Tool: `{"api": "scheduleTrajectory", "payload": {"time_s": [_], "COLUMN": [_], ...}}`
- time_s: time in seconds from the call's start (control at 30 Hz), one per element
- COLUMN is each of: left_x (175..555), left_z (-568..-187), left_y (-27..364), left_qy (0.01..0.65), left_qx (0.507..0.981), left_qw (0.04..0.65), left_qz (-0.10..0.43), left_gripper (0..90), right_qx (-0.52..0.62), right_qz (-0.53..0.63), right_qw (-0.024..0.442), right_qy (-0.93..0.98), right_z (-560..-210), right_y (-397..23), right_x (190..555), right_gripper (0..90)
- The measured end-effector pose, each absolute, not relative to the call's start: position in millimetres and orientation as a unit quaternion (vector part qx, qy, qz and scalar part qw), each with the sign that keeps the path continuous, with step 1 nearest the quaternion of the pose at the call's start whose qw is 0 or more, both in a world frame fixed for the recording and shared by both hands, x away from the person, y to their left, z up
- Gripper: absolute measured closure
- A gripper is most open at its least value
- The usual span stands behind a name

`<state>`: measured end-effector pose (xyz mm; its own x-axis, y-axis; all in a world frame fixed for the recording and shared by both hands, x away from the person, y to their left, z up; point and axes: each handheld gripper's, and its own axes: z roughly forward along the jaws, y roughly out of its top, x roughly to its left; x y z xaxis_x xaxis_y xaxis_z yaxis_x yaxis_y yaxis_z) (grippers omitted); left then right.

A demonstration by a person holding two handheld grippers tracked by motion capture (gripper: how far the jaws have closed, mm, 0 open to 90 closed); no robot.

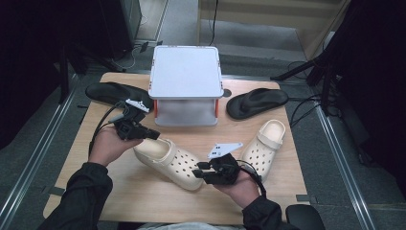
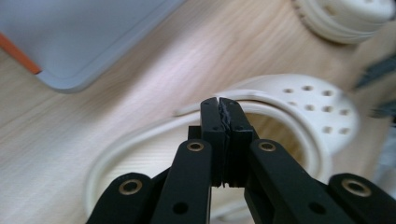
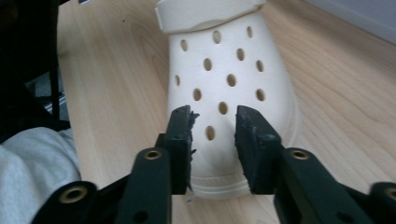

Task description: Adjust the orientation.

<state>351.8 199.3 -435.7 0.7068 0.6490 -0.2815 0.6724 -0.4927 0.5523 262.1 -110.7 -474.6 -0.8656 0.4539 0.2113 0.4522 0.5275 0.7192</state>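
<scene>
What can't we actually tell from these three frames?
- Left gripper, left gripper view: jaws shut at the heel of the near clog; whether they pinch its rim or strap is hidden behind the jaws.
- Right gripper, right gripper view: pads flank that clog's toe; contact cannot be told.
- Under the grey riser, high view: shelf space washed out.
- Dark blurred shapes at the right edge, left gripper view: unidentifiable.

clog between the grippers (image 1: 168, 162): cream, perforated toe, lying upright on its sole near the front middle of the table, toe pointing to the person's right, heel strap folded forward over the opening.
second clog (image 1: 264, 144): cream, matching, sitting upright just to the right, toe pointing toward the person.
</scene>
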Motion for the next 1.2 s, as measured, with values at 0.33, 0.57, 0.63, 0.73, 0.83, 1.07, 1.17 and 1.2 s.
{"api": "scheduleTrajectory", "payload": {"time_s": [0.33, 0.57, 0.63, 0.73, 0.83, 1.07, 1.17, 1.2], "left_x": [379.1, 392.8, 394.5, 398.7, 401.7, 400.9, 400.0, 399.3], "left_z": [-460.8, -475.3, -477.2, -483.3, -487.9, -491.9, -492.7, -492.8], "left_y": [211.5, 218.6, 219.6, 220.1, 219.8, 214.0, 213.8, 213.7], "left_qy": [0.382, 0.387, 0.384, 0.384, 0.385, 0.381, 0.377, 0.377], "left_qx": [0.87, 0.867, 0.87, 0.87, 0.871, 0.879, 0.881, 0.882], "left_qw": [0.311, 0.313, 0.31, 0.31, 0.306, 0.288, 0.284, 0.282], "left_qz": [-0.003, -0.008, -0.006, -0.01, -0.015, -0.012, -0.013, -0.016], "left_gripper": [90.0, 90.0, 90.0, 90.0, 90.0, 90.0, 90.0, 90.0], "right_qx": [0.247, 0.242, 0.241, 0.243, 0.248, 0.257, 0.262, 0.265], "right_qz": [0.421, 0.395, 0.392, 0.383, 0.374, 0.366, 0.365, 0.362], "right_qw": [-0.006, -0.013, -0.012, -0.014, -0.016, -0.011, -0.011, -0.008], "right_qy": [0.873, 0.886, 0.888, 0.891, 0.894, 0.894, 0.893, 0.894], "right_z": [-482.2, -501.3, -503.3, -509.4, -514.2, -517.1, -516.9, -516.3], "right_y": [-94.1, -73.8, -72.3, -68.5, -67.3, -69.3, -71.7, -73.1], "right_x": [241.8, 224.6, 224.0, 222.1, 222.0, 227.3, 229.9, 231.2], "right_gripper": [89.4, 90.0, 90.0, 90.0, 90.0, 90.0, 90.0, 90.0]}}
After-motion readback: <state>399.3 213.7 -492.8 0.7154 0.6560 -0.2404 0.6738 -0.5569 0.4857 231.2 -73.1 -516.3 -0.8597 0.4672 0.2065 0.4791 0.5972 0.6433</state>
